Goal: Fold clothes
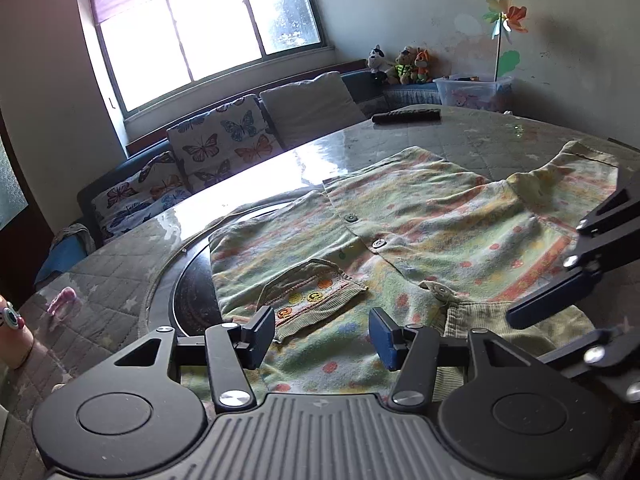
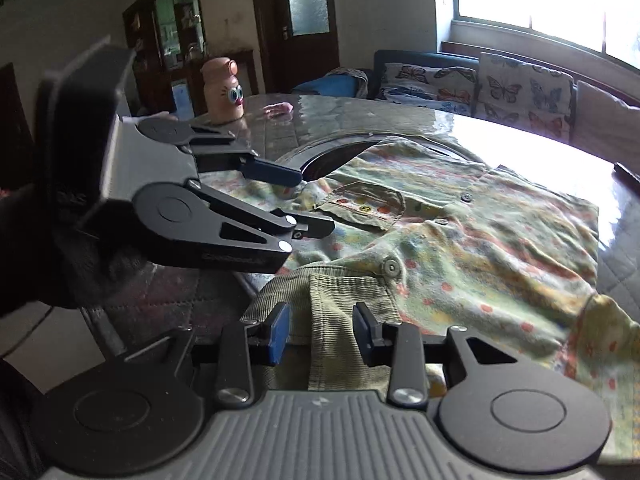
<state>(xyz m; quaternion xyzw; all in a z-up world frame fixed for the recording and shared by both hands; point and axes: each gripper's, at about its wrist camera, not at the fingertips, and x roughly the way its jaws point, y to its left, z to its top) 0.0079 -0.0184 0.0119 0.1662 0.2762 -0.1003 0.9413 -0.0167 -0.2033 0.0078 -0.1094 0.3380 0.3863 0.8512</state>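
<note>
— Ribbed collar cloth (image 2: 320, 344) lies right between the blue pads of the right hand-held gripper (image 2: 320, 332), doesn't it?

— Yes. Its jaws are spread, one pad on each side of a raised fold of that olive corduroy collar, and neither pad presses the cloth.

— And the left hand-held gripper (image 1: 322, 334)?

— Also spread wide, hovering low over the near edge of the shirt (image 1: 400, 224). Between its pads you see dotted fabric and the lower corner of the chest pocket (image 1: 316, 292); nothing is pinched.

— Where is the garment as a whole?

— Spread flat, front up, on the glossy round counter (image 1: 248, 196), partly covering the dark turntable disc (image 1: 192, 292) in the middle. The button placket runs away from the left camera, with a snap (image 1: 440, 290) beside the collar near both tools.

— How do the two tools sit relative to each other?

— Close together at the collar end. From the left wrist view the right one enters at the right edge, above the collar; from the right wrist view the left one comes in from the left, its fingers (image 2: 276, 174) over the shirt near the pocket.

— Anything else on the counter?

— A dark remote (image 1: 406, 115) at the far side, a pink bottle with cartoon eyes (image 2: 224, 90), and a small pink item (image 2: 278, 109) just beside it.
</note>
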